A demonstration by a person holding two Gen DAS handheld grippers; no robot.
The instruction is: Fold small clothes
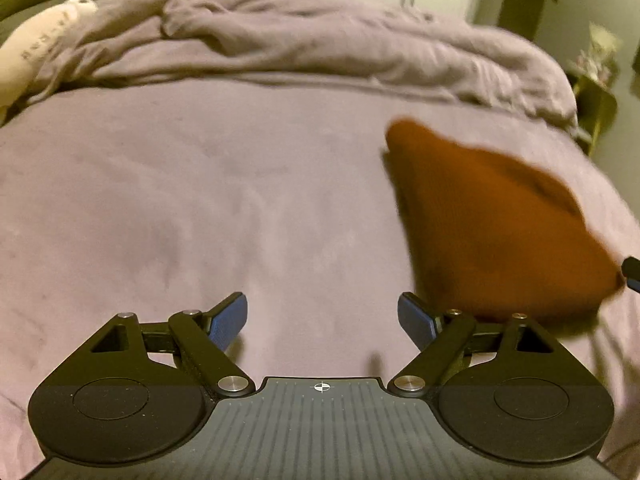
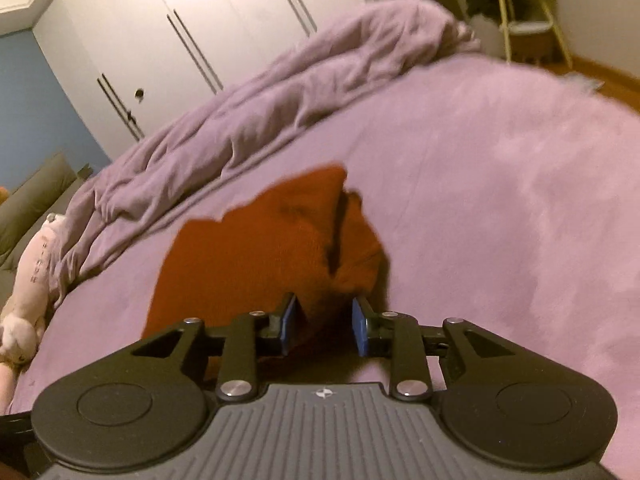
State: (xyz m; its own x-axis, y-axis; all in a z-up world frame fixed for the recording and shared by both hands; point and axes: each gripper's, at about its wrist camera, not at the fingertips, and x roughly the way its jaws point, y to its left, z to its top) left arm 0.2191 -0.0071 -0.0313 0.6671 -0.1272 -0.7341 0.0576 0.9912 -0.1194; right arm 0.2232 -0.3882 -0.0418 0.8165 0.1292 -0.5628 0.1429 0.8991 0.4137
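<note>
A small rust-orange garment (image 1: 492, 232) hangs bunched above the purple bed sheet (image 1: 200, 200), at the right of the left wrist view. My left gripper (image 1: 322, 322) is open and empty, just left of the garment's lower edge. In the right wrist view the same garment (image 2: 256, 256) runs from between my fingers forward over the sheet (image 2: 500, 184). My right gripper (image 2: 324, 326) has its blue pads partly closed with the garment's near edge between them. The tip of the right gripper (image 1: 632, 268) shows at the right edge of the left wrist view, at the garment's corner.
A rumpled purple duvet (image 1: 300, 36) lies across the far side of the bed. A plush toy (image 2: 28, 304) lies at the left edge. White wardrobe doors (image 2: 180, 40) stand behind. A small yellow-legged stand (image 2: 528, 20) is beyond the bed's right corner.
</note>
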